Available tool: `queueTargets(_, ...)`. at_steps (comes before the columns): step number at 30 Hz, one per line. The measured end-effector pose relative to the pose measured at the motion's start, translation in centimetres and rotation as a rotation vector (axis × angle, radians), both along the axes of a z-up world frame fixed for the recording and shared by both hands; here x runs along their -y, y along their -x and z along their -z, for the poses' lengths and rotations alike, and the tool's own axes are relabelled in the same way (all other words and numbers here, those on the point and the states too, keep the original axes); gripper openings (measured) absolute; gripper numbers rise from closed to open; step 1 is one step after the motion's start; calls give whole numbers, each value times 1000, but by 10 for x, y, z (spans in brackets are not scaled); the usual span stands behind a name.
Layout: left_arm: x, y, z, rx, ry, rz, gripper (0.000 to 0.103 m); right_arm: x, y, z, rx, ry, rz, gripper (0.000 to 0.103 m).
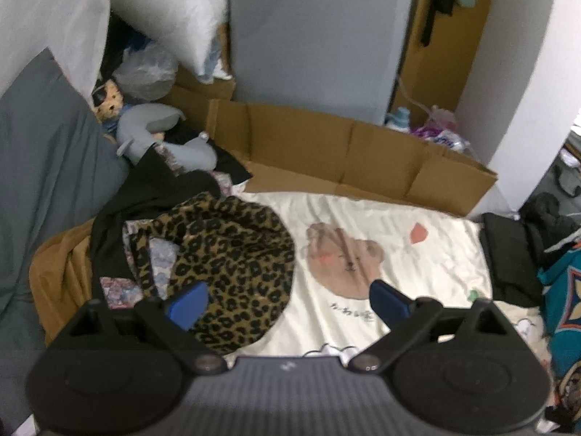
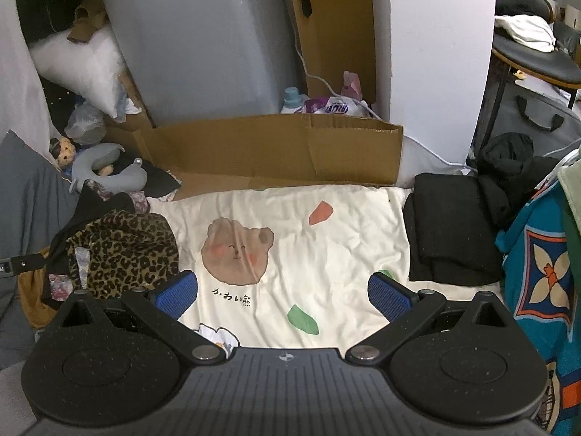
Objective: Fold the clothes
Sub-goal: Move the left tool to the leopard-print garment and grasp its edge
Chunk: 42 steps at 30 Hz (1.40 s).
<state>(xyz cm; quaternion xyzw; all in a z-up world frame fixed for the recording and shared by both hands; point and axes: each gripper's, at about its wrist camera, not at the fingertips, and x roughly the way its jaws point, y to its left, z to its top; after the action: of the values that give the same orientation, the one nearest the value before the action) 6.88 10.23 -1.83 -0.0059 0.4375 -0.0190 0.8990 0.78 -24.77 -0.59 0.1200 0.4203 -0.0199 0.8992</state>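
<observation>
A leopard-print garment (image 1: 232, 254) lies crumpled on a pile of unfolded clothes at the left; it also shows in the right wrist view (image 2: 123, 250). A folded black garment (image 2: 450, 229) lies at the right; in the left wrist view it (image 1: 508, 254) sits at the right edge. Both rest on a cream sheet with a bear print (image 1: 363, 283) (image 2: 308, 254). My left gripper (image 1: 287, 303) is open and empty, above the sheet beside the leopard garment. My right gripper (image 2: 283, 296) is open and empty above the middle of the sheet.
A flattened cardboard wall (image 2: 272, 149) stands behind the sheet, with a grey fridge (image 2: 203, 36) behind it. A grey neck pillow and doll (image 1: 145, 130) lie at the back left. A teal patterned cloth (image 2: 541, 272) hangs at the right. A grey cushion (image 1: 43, 167) is on the left.
</observation>
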Motion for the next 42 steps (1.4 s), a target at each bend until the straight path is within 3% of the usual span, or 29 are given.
queueTargets(13, -52, -18, 31, -12, 37, -70, 96, -1, -23, 31, 28, -37, 36, 102)
queueTargets(23, -74, -35, 45, 17, 7, -107, 95, -14, -45, 61, 39, -19, 26, 101)
queueTargets(29, -84, -47, 57, 13, -3, -120, 95, -30, -67, 76, 11, 9, -81, 100)
queueTargets(37, -94, -62, 74, 13, -20, -131, 95, -28, -106, 86, 13, -34, -102, 101)
queueTargets(42, -92, -71, 86, 31, -16, -129, 95, -36, -128, 100, 25, 23, -247, 101)
